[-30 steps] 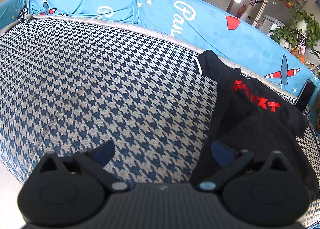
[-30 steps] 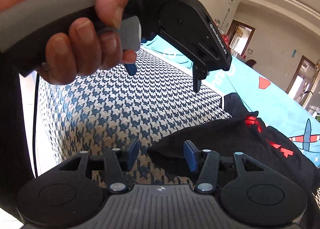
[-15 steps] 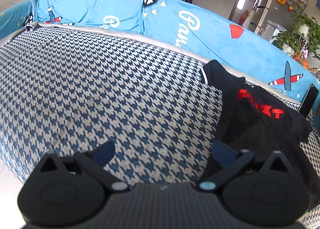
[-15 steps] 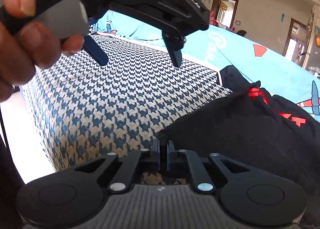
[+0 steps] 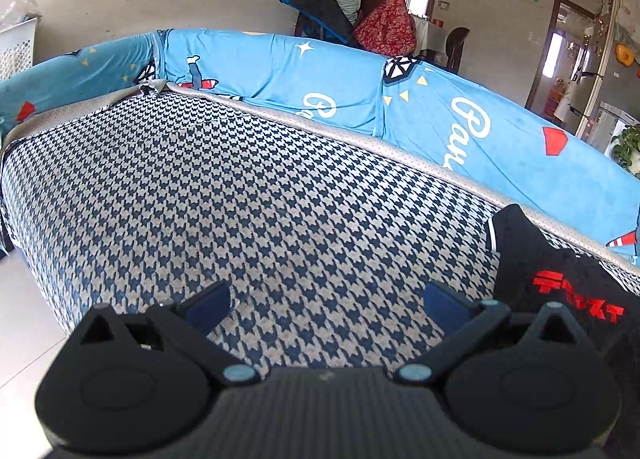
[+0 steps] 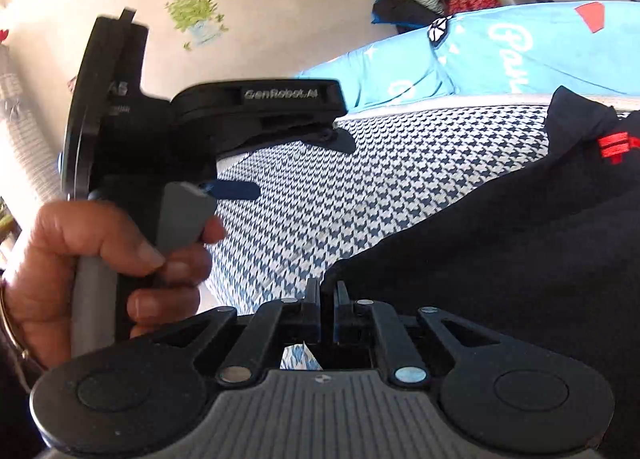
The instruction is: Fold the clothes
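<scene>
Clamping on a corner of the black T-shirt (image 6: 500, 243) is being done by the right gripper (image 6: 327, 301); its jaws have just been closing and are standing nearly together with the fabric edge pinched between them. From there the garment, with red lettering, is being seen lying ahead and to the right on the houndstooth sofa seat (image 5: 240, 195). The left gripper (image 5: 326, 301) is being held with its blue pads wide apart above the seat, nothing between them, the T-shirt lying just right of its right finger. A hand (image 6: 100, 259) is gripping its handle.

Black garment (image 5: 568, 283) cut off at right edge.
</scene>
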{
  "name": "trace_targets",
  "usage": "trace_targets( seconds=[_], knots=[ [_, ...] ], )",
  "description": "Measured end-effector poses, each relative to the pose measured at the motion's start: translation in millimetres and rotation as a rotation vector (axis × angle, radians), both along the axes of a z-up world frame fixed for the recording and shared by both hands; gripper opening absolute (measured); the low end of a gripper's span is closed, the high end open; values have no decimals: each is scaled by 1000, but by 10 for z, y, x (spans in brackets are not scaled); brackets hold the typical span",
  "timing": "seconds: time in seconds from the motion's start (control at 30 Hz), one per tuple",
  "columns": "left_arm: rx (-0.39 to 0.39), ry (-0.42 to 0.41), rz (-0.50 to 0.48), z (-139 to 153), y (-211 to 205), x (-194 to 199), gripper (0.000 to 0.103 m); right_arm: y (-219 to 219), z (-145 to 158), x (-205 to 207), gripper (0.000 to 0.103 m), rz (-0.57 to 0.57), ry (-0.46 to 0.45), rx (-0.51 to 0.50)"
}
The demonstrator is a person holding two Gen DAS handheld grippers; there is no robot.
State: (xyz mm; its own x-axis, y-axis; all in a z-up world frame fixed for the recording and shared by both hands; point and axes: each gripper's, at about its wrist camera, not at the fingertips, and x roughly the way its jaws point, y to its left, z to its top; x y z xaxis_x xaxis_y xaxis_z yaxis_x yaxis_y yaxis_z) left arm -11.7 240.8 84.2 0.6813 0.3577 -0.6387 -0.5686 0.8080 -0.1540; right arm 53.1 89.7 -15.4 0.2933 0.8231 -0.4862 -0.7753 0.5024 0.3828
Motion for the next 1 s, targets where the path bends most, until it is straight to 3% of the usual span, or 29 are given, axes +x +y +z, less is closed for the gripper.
trace_targets(
  seconds=[0.27,0.5,0.73,1.0],
  knots=[
    [3,17,-61,-56,-147,78,103,-275,22,18,18,-106,-39,-6],
    [19,56,-175,-158,-420,169,103,-875,128,208,22,-314,-12,-20],
    [-1,85,-283,-287,-681,220,103,-1445,191,142,22,-464,-3,-60],
    [47,124,-417,-415,-1103,207,103,-1851,108,-85,23,-559,39,-118]
  ],
)
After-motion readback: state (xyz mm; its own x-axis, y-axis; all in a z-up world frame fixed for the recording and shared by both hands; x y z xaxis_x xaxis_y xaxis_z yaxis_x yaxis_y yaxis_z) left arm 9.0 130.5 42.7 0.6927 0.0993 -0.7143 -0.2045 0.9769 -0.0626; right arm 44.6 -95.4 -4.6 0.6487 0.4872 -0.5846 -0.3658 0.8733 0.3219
